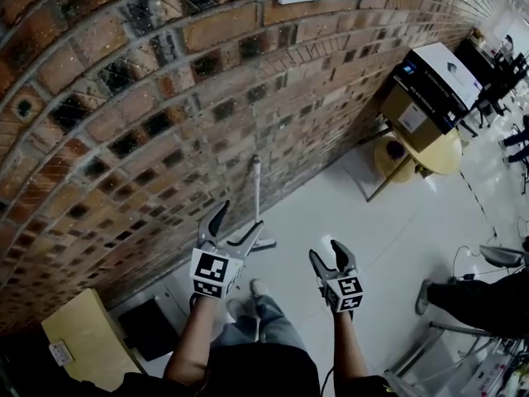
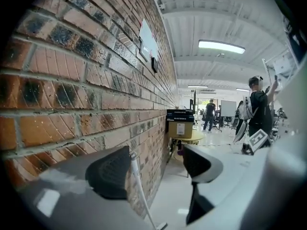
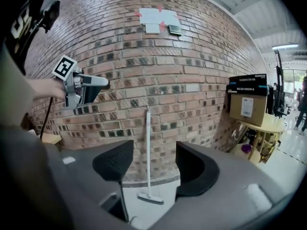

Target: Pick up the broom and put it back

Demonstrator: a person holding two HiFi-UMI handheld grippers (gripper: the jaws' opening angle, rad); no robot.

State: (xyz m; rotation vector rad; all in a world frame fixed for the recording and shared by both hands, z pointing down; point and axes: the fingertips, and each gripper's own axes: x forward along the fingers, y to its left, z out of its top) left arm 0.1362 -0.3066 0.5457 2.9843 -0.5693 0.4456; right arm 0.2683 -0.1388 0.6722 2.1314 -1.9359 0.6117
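Observation:
A white broom [image 1: 256, 190] leans upright against the brick wall [image 1: 124, 98], its brush head [image 1: 261, 245] on the pale floor. My left gripper [image 1: 235, 227] is open just in front of the broom's lower part, not touching it. My right gripper [image 1: 331, 260] is open a little to its right, with nothing in it. In the left gripper view the broom handle [image 2: 137, 183] runs down beside the left pad of the open left gripper [image 2: 153, 169]. The right gripper view shows the whole broom [image 3: 147, 150] between the pads of the open right gripper [image 3: 152, 164], farther off by the wall.
A round yellow table [image 1: 442, 157] with stacked boxes [image 1: 430, 89] stands by the wall to the right. A wooden box [image 1: 83, 337] and a dark case [image 1: 153, 329] sit by the wall at the lower left. A person's leg and shoe [image 1: 475, 298] are at the right.

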